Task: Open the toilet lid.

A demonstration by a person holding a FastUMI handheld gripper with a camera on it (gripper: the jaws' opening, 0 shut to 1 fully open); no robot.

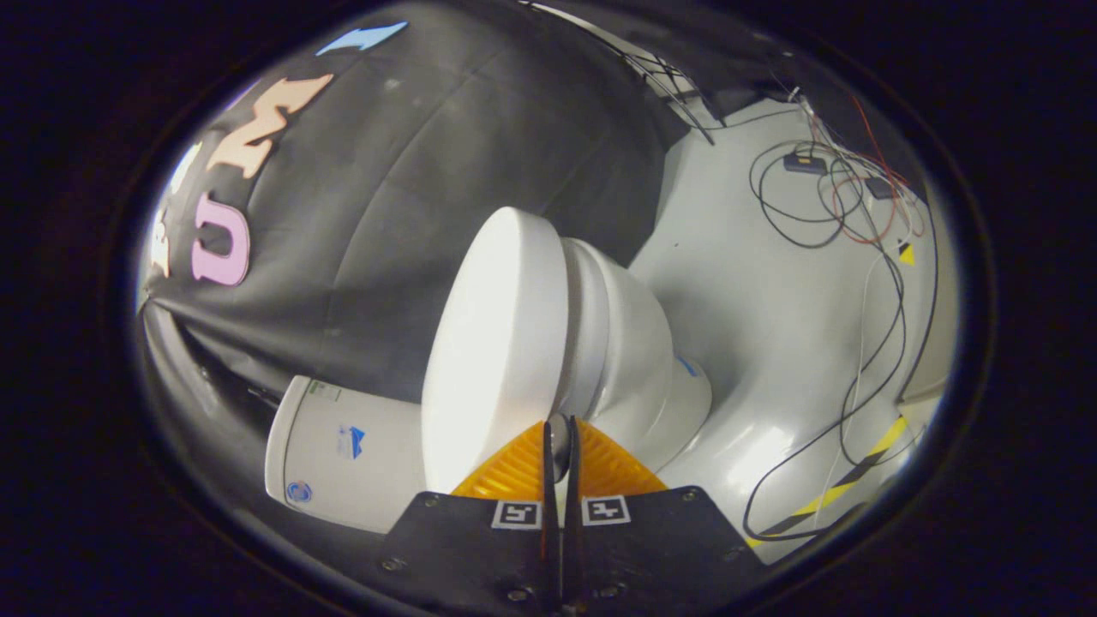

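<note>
Showing rolled to one side in the gripper view, the toilet lid (497,343) lies shut flat over the seat and bowl (634,360), just ahead of the fingers. Broad white lid face takes the light; lid edge and seat rim meet with no visible gap. Gripper (560,446) fingers are drawn nearly together, only a thin slit between them, tips close to the lid's near rim; nothing pinched between them, contact with the lid cannot be told. Tank (343,450) sits left of the lid, near, with small stickers on its face. Black cloth wall (411,197) hangs behind toilet and tank. Pale floor (771,326) spreads right of the bowl. Loose cables (857,214) trail over the far right floor, and a yellow-and-black striped tape (844,484) runs along the near right.
</note>
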